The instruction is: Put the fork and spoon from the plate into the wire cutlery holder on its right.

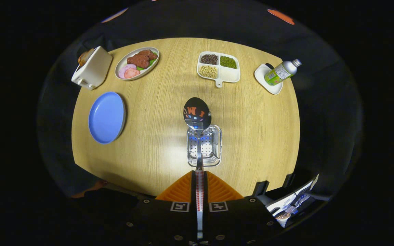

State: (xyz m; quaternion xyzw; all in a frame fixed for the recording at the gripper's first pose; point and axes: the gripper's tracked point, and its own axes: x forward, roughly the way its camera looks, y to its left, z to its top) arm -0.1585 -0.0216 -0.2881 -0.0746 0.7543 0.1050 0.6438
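My gripper [199,176] is shut on the handle of a metal spoon [197,114], which sticks straight out ahead of the fingers with its bowl upward. Below the spoon, just beyond the fingers, stands the wire cutlery holder [214,145] on the wooden table; the spoon's neck hangs over its left half. A blue plate [106,117] lies to the left of the holder with nothing on it. I see no fork; whether one lies in the holder I cannot tell.
At the back of the round wooden table [258,130] stand a white toaster [92,68], an oval dish of meat [136,63], a divided tray of beans [219,67], and a bottle lying on a small white dish [272,80].
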